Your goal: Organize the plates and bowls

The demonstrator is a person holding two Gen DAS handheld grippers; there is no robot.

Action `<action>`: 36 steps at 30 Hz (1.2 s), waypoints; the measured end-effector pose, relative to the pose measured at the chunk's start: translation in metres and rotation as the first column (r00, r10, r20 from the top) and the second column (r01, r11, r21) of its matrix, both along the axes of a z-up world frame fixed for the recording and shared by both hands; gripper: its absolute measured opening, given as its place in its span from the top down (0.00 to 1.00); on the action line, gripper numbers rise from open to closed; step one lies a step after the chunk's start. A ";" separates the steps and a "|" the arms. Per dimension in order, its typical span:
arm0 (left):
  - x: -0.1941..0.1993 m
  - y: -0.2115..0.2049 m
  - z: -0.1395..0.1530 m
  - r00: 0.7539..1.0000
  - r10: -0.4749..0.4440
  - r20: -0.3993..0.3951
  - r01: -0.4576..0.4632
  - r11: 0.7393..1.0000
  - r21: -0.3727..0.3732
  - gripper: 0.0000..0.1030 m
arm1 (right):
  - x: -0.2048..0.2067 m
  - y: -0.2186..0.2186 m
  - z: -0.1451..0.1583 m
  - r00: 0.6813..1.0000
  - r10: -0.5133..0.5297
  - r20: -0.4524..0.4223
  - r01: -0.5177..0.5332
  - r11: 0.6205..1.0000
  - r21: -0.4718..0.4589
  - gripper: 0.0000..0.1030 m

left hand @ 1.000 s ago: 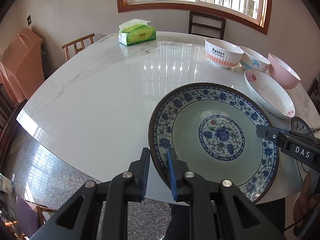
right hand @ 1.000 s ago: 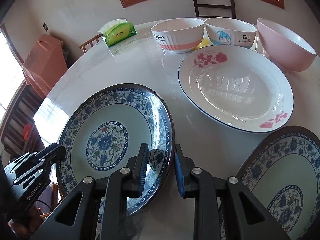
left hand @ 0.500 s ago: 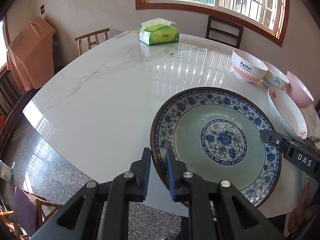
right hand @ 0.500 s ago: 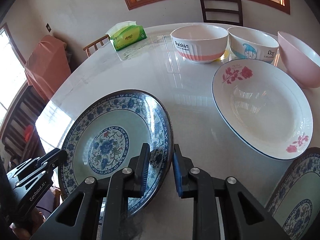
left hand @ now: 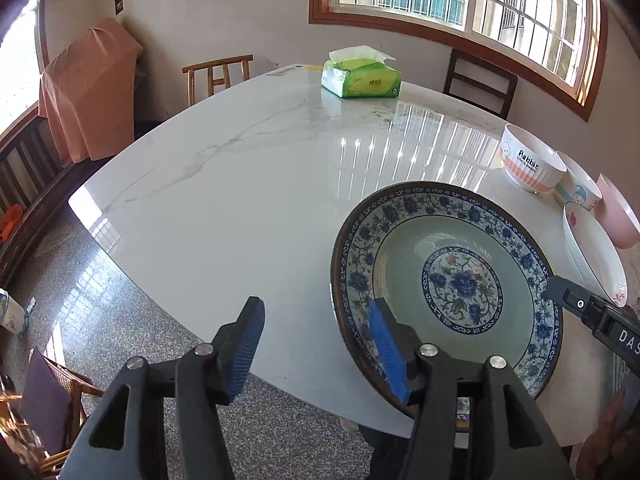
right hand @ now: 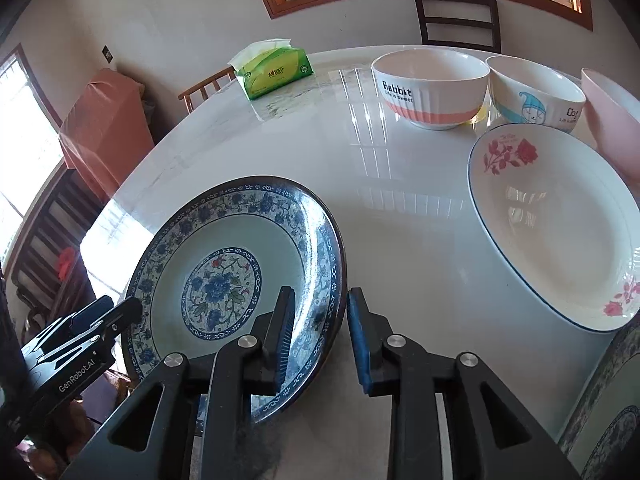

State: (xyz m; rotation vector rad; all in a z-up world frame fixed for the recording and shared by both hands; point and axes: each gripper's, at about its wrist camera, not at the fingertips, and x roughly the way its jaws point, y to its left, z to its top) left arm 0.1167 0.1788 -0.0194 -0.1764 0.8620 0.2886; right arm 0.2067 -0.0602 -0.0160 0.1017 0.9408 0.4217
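Observation:
A blue-and-white floral plate [left hand: 448,280] [right hand: 224,276] rests on the white marble table [left hand: 240,184] at its near edge. My left gripper [left hand: 316,344] is open wide, its jaws on either side of the plate's left rim. My right gripper [right hand: 320,340] is open too, its jaws on either side of the plate's right rim with a gap. A white plate with red roses [right hand: 556,228] lies to the right. Behind it stand a Rabbit bowl [right hand: 430,86], a cartoon bowl [right hand: 534,92] and a pink bowl [right hand: 612,120].
A second blue floral plate [right hand: 604,412] lies at the near right corner. A green tissue pack [left hand: 360,76] stands at the table's far side. Wooden chairs [left hand: 218,76] surround the table. The granite floor [left hand: 100,320] lies below the table's left edge.
Both grippers have opened and let go of the blue floral plate's rim. The plate now lies on the table, shifted left away from the rose plate.

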 end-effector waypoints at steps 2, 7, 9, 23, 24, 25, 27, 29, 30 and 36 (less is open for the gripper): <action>-0.009 0.001 0.009 1.000 0.011 0.021 -0.011 1.000 -0.008 0.45 | -0.013 -0.017 0.014 0.999 -0.009 0.034 0.008 0.999 0.034 0.67; -0.038 -0.027 0.032 0.988 -0.110 0.105 0.112 0.994 -0.015 0.45 | -0.062 -0.089 0.044 0.992 -0.089 0.091 0.080 0.991 0.103 0.54; -0.042 -0.055 0.039 0.966 -0.236 0.107 0.241 0.970 -0.042 0.44 | -0.084 -0.122 0.052 0.984 -0.137 0.114 0.129 0.989 0.074 0.53; -0.011 -0.237 0.008 0.759 -0.651 -0.004 0.612 0.716 -0.335 0.44 | -0.145 -0.306 0.030 0.915 -0.401 0.034 0.396 0.913 0.098 0.35; -0.008 -0.243 0.004 0.756 -0.654 -0.021 0.612 0.718 -0.332 0.44 | -0.142 -0.308 0.025 0.917 -0.398 0.027 0.393 0.913 0.105 0.35; -0.007 -0.248 0.001 0.757 -0.653 -0.036 0.610 0.725 -0.321 0.44 | -0.139 -0.307 0.021 0.920 -0.392 0.022 0.388 0.915 0.108 0.36; -0.007 -0.255 -0.002 0.754 -0.655 -0.048 0.611 0.727 -0.314 0.45 | -0.134 -0.309 0.013 0.925 -0.379 0.012 0.376 0.920 0.114 0.36; -0.004 -0.260 -0.006 0.751 -0.658 -0.056 0.608 0.721 -0.331 0.45 | -0.128 -0.311 0.008 0.930 -0.367 0.003 0.364 0.923 0.128 0.37; -0.002 -0.262 -0.007 0.750 -0.659 -0.065 0.604 0.721 -0.340 0.45 | -0.125 -0.312 0.005 0.932 -0.363 -0.003 0.360 0.924 0.131 0.38; 0.006 -0.271 -0.015 0.745 -0.662 -0.082 0.594 0.715 -0.369 0.45 | -0.111 -0.318 -0.005 0.938 -0.345 -0.017 0.343 0.924 0.167 0.44</action>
